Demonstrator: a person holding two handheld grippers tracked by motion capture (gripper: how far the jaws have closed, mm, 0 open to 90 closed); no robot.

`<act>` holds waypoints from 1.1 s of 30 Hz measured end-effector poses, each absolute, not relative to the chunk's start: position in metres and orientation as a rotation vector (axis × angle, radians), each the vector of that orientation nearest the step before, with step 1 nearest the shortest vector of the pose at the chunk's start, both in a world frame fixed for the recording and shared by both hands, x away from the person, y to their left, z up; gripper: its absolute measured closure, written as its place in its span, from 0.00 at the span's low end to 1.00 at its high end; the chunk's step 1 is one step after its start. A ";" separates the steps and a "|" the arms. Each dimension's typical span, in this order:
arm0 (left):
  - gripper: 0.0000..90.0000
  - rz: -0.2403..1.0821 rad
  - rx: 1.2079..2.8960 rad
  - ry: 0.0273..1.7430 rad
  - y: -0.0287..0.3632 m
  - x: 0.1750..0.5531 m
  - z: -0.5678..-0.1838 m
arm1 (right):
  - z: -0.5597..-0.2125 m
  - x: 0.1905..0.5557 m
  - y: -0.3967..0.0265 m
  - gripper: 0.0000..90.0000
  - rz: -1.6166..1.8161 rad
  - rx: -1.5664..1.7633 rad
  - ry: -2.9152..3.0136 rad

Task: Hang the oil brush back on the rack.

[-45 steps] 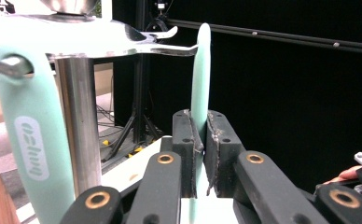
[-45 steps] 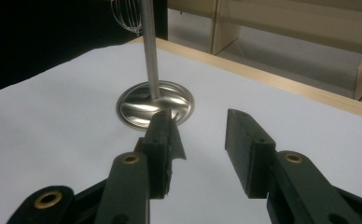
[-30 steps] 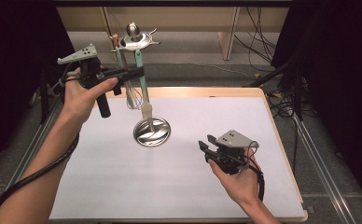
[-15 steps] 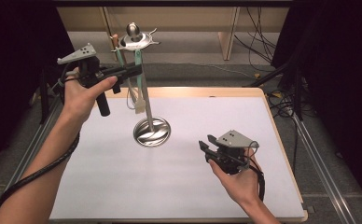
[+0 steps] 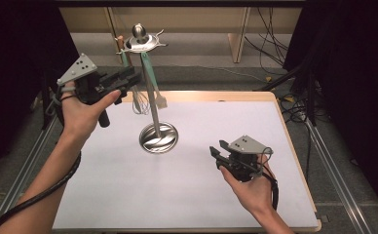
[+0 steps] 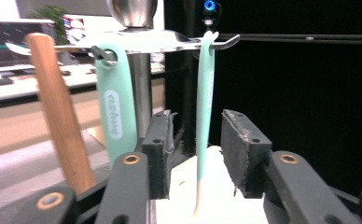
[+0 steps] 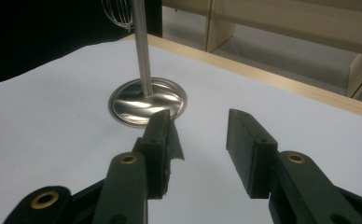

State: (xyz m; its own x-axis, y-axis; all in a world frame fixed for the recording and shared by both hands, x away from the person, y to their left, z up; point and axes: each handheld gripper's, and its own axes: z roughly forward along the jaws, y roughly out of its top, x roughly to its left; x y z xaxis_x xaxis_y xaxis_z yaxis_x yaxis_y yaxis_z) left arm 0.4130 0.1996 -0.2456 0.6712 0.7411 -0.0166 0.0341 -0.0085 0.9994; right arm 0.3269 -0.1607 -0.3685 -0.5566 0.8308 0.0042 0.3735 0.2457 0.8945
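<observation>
Nearest the person, the right claw [image 5: 219,155] hovers low over the white counter [image 5: 128,195], on the near right side of the utensil stand [image 5: 150,92], its jaws spread with nothing between them. In the right gripper view the stand's round mirror-bright base lies just ahead of those jaws.

Farther off, the left claw [image 5: 128,80] is raised beside the stand's upper pole. Its jaws have just been opening and now stand apart on either side of a mint-green spatula [image 6: 203,116], the pads clear of the handle. The spatula hangs from a hook on the stand's top ring, slim and pale green, with a cream blade at the bottom; white lettering runs down the handle, too small to read. A second mint-green handle [image 6: 115,107] hangs left of the pole and carries a white oval label, blurred beyond reading. A wooden handle [image 6: 58,116] hangs farther left, and a wire whisk [image 5: 138,105] dangles by the pole.

Against a second ago, the left claw has drawn back slightly from the stand, and the spatula hangs free.
</observation>
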 end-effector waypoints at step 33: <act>0.58 0.940 1.473 0.965 0.231 0.365 -0.327 | -0.374 0.329 -0.183 0.65 1.244 1.109 1.990</act>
State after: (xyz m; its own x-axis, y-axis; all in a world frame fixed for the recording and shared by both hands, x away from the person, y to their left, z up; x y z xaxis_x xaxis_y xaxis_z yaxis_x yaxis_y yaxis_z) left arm 0.3650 0.2306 -0.3272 0.3568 0.9328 0.0505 0.0746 -0.0824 0.9938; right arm 0.3286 -0.1827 -0.3745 -0.5160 0.8564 -0.0179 0.3587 0.2350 0.9034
